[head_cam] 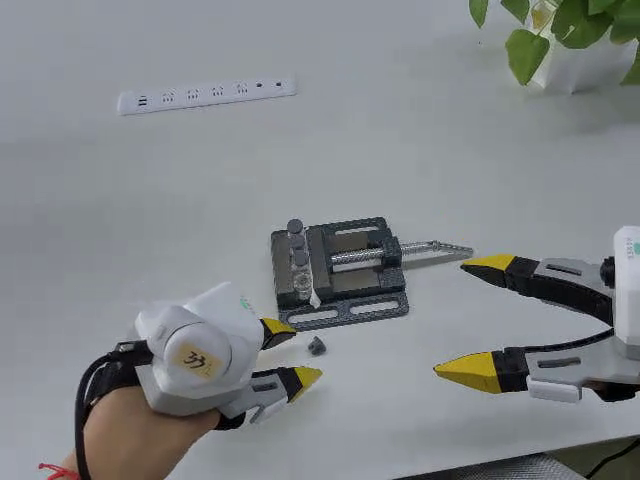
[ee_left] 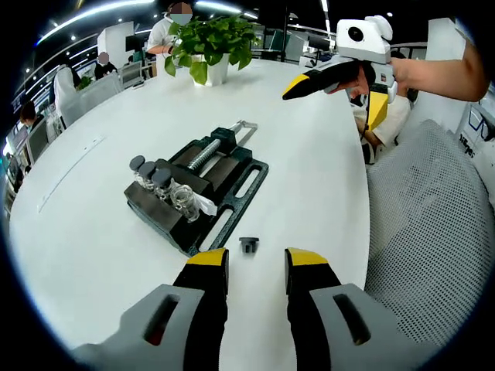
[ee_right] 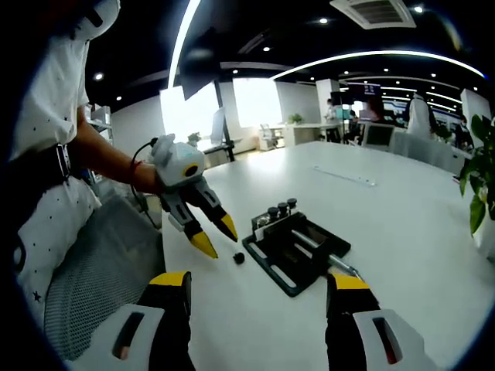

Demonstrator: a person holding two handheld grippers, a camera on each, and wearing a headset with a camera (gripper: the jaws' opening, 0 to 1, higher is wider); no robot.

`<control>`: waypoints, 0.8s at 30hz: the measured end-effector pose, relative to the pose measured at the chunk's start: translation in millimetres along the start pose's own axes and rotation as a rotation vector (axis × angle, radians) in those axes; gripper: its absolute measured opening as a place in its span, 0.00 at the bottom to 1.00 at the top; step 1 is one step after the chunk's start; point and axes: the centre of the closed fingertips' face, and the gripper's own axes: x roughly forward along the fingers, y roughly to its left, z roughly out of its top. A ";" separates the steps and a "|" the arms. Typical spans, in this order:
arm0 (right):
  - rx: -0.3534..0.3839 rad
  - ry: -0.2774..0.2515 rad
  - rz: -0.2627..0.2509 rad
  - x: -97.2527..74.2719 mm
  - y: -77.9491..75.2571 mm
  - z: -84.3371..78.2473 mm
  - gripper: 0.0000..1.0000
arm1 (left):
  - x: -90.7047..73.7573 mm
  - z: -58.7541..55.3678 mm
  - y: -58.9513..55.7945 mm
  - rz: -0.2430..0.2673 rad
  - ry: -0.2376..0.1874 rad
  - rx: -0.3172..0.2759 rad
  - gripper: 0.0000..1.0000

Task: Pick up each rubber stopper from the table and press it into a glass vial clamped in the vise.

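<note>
Vise (head_cam: 340,272): stands flat at the middle of the white table (head_cam: 420,150), with its screw handle (head_cam: 435,248) pointing right. Four glass vials (ee_left: 166,182) stand upright in a row, clamped between its jaws at the left end. The three far vials carry dark stoppers (head_cam: 296,229). The nearest vial shows a clear, open mouth. A small white scrap (ee_left: 206,203) lies against that vial; what it is cannot be told.

Loose rubber stopper (head_cam: 317,347): lies on the table just near of the vise base, apart from it and touching neither gripper.

Left gripper (head_cam: 303,352): at the near left, low over the table, yellow tips aimed right toward the stopper. Its jaws stand moderately parted with nothing between them. The stopper lies just beyond the tips, in line with the gap. In the right gripper view the stopper sits between these tips and the vise base.

Right gripper (head_cam: 457,318): at the near right, well apart from the vise, tips pointing left. Its jaws are spread wide and hold nothing.

Other items: a power strip (head_cam: 207,95) at the far left of the table and a potted plant (head_cam: 560,40) at the far right corner
</note>
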 end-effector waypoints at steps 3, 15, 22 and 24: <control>-0.001 -0.002 -0.003 -0.9 -1.5 -0.3 0.68 | 3.9 -0.8 1.1 0.012 0.024 0.003 0.20; 0.000 -0.002 -0.011 -6.1 -3.3 0.8 0.66 | 17.0 -6.9 4.8 0.011 0.066 -0.016 0.12; 0.003 -0.001 -0.019 -7.8 -5.3 1.7 0.65 | 20.2 -7.0 3.8 0.006 0.079 -0.011 0.11; 0.004 0.000 -0.019 -8.0 -5.5 1.7 0.64 | 21.4 -8.3 4.0 0.005 0.077 -0.017 0.11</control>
